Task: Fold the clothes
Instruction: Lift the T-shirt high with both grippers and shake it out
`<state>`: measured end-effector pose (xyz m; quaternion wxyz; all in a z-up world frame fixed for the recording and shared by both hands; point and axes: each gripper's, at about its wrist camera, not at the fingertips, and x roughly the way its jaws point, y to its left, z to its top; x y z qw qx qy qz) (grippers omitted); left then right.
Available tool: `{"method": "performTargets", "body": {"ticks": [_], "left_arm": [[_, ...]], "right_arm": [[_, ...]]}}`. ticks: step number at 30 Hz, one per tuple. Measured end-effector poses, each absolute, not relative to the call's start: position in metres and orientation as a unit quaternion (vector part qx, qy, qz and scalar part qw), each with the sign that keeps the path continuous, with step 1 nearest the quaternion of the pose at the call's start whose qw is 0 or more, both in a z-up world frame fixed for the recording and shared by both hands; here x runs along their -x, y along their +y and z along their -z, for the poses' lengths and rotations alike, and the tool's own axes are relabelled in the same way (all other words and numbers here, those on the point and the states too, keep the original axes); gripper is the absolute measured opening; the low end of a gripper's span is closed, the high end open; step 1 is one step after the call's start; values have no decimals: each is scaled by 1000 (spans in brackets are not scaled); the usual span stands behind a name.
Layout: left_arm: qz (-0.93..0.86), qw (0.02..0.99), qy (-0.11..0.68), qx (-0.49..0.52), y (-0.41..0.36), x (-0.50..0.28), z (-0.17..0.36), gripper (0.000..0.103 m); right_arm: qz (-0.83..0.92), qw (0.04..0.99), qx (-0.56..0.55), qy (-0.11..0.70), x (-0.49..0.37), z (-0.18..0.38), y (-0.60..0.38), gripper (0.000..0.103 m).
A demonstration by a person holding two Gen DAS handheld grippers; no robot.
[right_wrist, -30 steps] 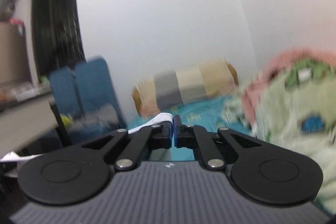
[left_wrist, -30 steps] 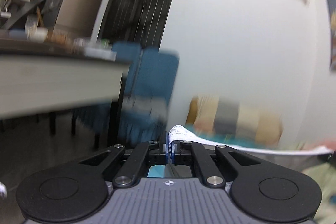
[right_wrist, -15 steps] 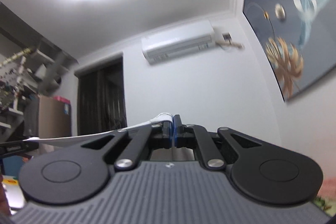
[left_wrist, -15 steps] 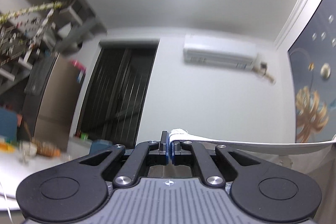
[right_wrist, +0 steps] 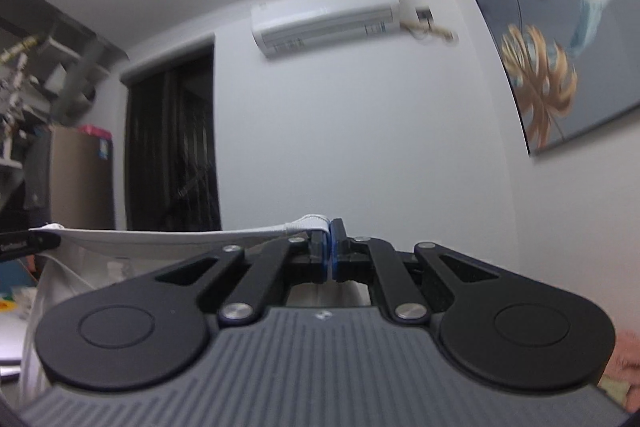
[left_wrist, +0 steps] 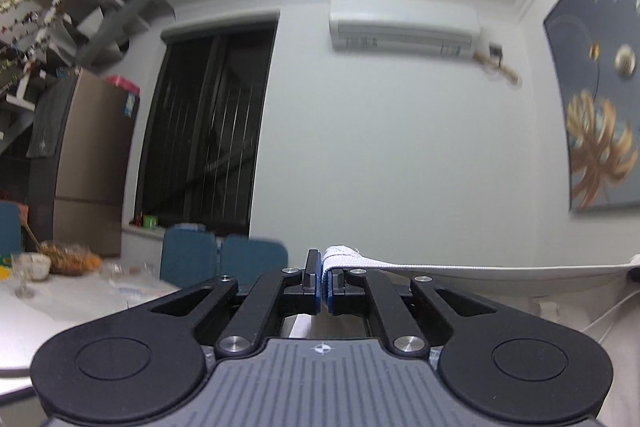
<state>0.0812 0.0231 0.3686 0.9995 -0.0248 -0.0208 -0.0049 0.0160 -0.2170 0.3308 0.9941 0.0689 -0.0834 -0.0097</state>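
Observation:
A white garment is held up in the air between both grippers, its top edge stretched taut. In the left wrist view my left gripper (left_wrist: pixel 324 281) is shut on one corner of the white garment (left_wrist: pixel 460 269), whose edge runs right to the other gripper at the frame edge. In the right wrist view my right gripper (right_wrist: pixel 331 251) is shut on the other corner of the garment (right_wrist: pixel 168 241); the edge runs left to the left gripper's tip (right_wrist: pixel 24 247). The cloth hangs down below, mostly hidden behind the gripper bodies.
Both cameras point up at a white wall with an air conditioner (left_wrist: pixel 404 29), a dark doorway (left_wrist: pixel 208 131) and a painting (right_wrist: pixel 560 27). A table (left_wrist: pixel 60 303) with food and blue chairs (left_wrist: pixel 224 259) lies low on the left. A brown fridge (left_wrist: pixel 88 163) stands beyond.
Both grippers, still clamped on the garment, rose and tilted up from the bed and sofa towards the ceiling, then tipped down slightly; the table and chairs show again on the left.

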Motion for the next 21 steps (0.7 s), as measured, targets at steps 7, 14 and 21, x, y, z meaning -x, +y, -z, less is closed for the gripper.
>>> {"method": "performTargets", "body": {"ticks": [7, 14, 21], "left_arm": [[-9, 996, 88, 15, 3, -276, -207, 7], [-22, 980, 196, 8, -19, -468, -3, 12], [-27, 959, 281, -3, -30, -596, 145, 12]], "right_arm": [[50, 995, -81, 21, -196, -210, -239, 5], [87, 983, -99, 128, -394, -59, -266, 5], [79, 959, -117, 247, -525, 118, -284, 5]]}}
